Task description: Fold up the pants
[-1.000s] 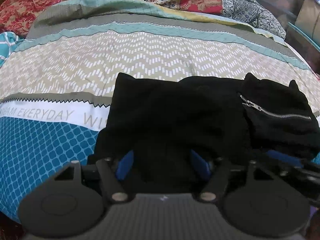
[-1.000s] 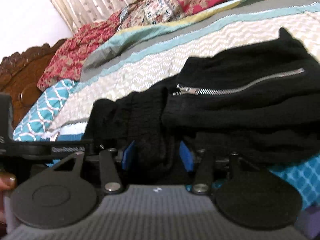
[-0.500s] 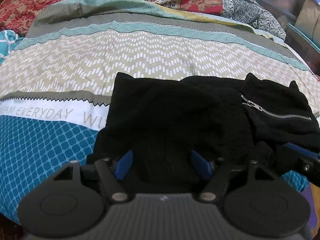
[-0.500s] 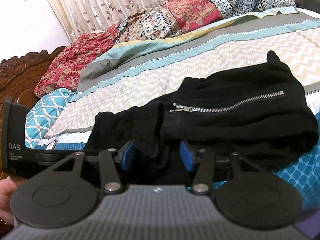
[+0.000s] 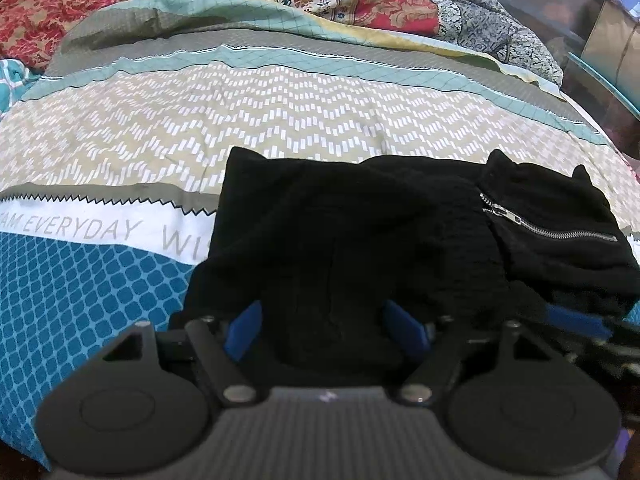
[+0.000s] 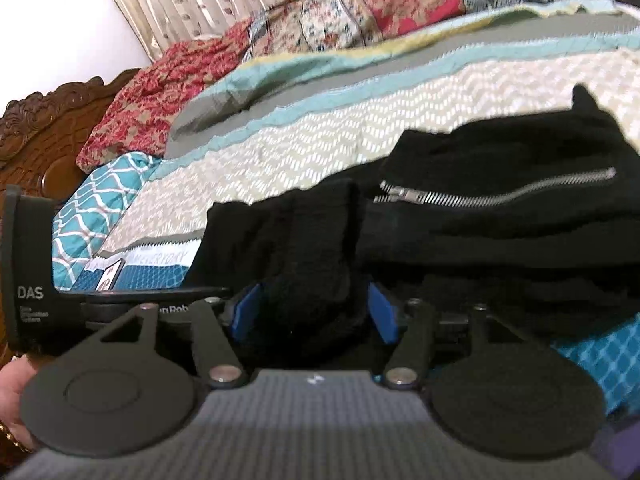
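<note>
Pants: we see the black pants (image 5: pixel 360 240) folded into a bundle on the bed (image 5: pixel 280 132), lying on its chevron and blue bands just right of the printed lettering (image 5: pixel 80 230).
Long axis: the bundle runs across both views, the plain folded end toward the lettering and the zip pocket (image 5: pixel 548 232) at the end away from it.
Left gripper: our left gripper (image 5: pixel 328 328) sits at the near edge of the plain end; its jaws are opening, with a fold of black cloth between the blue pads (image 5: pixel 244 330), and we cannot see them pressing it.
Right gripper: our right gripper (image 6: pixel 312 312) sits at the near edge toward the zip (image 6: pixel 492 196); its jaws are opening too, with a hump of cloth between them and a gap showing beside the pads (image 6: pixel 382 314).
Key relation: the pants lie straight ahead of both jaws and just beyond them, so we judge the coming move to be a clean pull back along each gripper's own line, away from the bundle.
Nearer hand: the left is nearer the lettering end, the right nearer the zip pocket.
Hidden: the near edge of the bundle is covered by the gripper bodies, so we cannot tell whether cloth snags on a pad.
Hard to read: black on black hides the fold layers, and the right view is blurred.
Risk: we judge a snagged fold could drag the bundle open.
</note>
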The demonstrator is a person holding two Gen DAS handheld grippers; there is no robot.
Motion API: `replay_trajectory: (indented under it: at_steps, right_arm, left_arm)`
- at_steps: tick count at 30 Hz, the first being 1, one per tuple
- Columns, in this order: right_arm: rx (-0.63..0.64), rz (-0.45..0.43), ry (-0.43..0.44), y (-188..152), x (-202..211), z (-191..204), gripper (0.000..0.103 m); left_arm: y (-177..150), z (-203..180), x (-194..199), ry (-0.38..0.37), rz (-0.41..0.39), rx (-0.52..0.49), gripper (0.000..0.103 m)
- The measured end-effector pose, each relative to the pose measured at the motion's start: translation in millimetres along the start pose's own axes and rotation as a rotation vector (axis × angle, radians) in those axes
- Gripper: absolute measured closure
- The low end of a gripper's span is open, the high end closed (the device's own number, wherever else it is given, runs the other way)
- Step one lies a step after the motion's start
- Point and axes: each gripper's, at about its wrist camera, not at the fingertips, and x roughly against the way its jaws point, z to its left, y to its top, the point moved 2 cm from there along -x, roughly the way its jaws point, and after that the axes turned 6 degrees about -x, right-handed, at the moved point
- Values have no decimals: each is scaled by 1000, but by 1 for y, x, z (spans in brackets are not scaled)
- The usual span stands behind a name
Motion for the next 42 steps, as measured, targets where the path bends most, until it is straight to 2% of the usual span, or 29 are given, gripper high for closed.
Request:
replay_trajectory:
  at_steps: [3,5,7,8,10,12,15,17,18,20,21,23,25,27,29,31,32,34,35,36,37,38,40,42]
  right_arm:
    - [-32,15,-7,-3,-3,-1,32]
    - [-53,24,-7,-3,-2,-3,31]
    - [-80,30,-9,-4,-1,-5,29]
    - [-91,35,-7,-4,-1,-7,29]
    - [-116,46,3,-6,-1,-10,28]
    - [-139,53,11,-7,-2,-11,27]
    - [-135,69,22,-8,-4,-5,27]
    - [-116,85,24,-9,-7,1,28]
    - [-104,89,18,-9,-10,4,30]
    - [-53,96,11,-9,-14,12,45]
    - [-26,99,9,-8,-15,17,56]
    - [70,65,-12,-4,-12,31,63]
    - [187,-11,-26,0,-4,49,67]
    - [299,-121,-27,3,7,65,68]
    - [376,-200,-42,8,10,73,68]
    - [388,-165,-88,9,-7,69,68]
    - [359,-112,-111,9,-21,60,68]
    - [210,55,-167,5,-54,32,67]
    - [129,49,-140,4,-54,20,66]
    - [101,32,-117,5,-48,17,65]
    - [107,39,-110,6,-44,18,61]
    - [118,37,-107,7,-38,20,58]
    - [121,-2,-110,8,-22,22,47]
    - [116,-55,-97,9,-3,22,47]
  left_arm:
    - [0,1,1,-14,-4,-2,31]
    - [2,6,9,-56,-11,25,31]
    - [7,20,26,-112,-72,62,30]
    - [10,28,35,-104,-113,72,20]
    - [16,51,45,-51,-161,102,10]
    - [22,76,41,-69,-143,156,10]
    - [29,99,19,-174,-70,205,7]
    - [35,101,3,-178,-39,198,8]
    - [37,98,-5,-192,-30,187,12]
    - [41,87,-20,-253,-1,149,71]
    - [42,83,-25,-263,11,140,79]
    - [48,77,-22,-230,-29,122,83]
    - [58,90,-3,-258,-134,193,84]
    - [66,115,17,-315,-242,338,84]
    - [69,129,18,-337,-274,416,84]
    - [71,127,2,-291,-232,402,83]
    - [69,122,-11,-256,-196,374,82]
    - [62,117,-36,-218,-104,349,75]
    - [57,117,-44,-197,-77,357,71]
    - [52,117,-45,-184,-81,376,66]
    - [49,119,-41,-179,-91,392,54]
    - [48,122,-35,-178,-100,404,46]
    - [46,128,-22,-166,-120,417,45]
    - [44,136,-1,-164,-163,440,45]
